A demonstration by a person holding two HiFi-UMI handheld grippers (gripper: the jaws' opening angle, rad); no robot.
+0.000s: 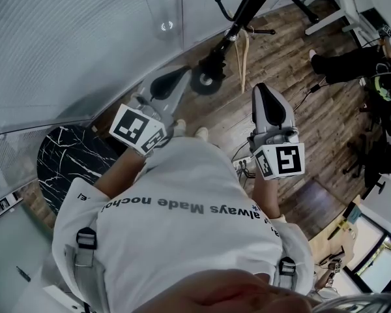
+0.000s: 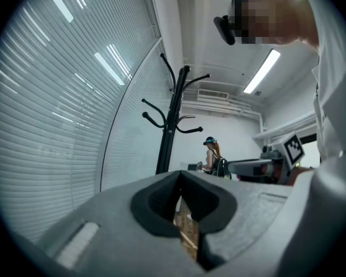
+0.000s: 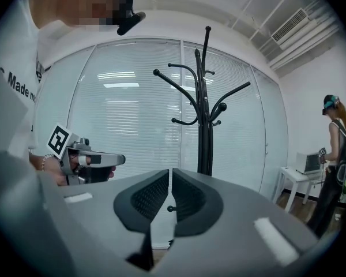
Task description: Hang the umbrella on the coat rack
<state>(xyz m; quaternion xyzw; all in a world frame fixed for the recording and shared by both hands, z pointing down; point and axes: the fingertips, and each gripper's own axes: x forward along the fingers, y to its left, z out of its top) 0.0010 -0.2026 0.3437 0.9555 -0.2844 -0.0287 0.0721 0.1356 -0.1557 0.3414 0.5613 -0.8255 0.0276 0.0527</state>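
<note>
Umbrella can't be seen; left hand-held gripper (image 2: pixel 181 196) and right hand-held gripper (image 3: pixel 169 193) are shut and empty, rack (image 3: pixel 205 126) ahead.

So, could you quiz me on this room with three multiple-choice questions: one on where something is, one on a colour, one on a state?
1. Where does the coat rack stand?
A. by the window blinds
B. on a table
C. behind the person

2. What colour is it?
A. white
B. black
C. red

3. The right gripper is:
A. wide open
B. clamped on an umbrella
C. shut and empty

Answers: 1 A, the blinds rise right behind it; 2 B, pole and hooks are black; 3 C, its jaws meet with nothing between.
</note>
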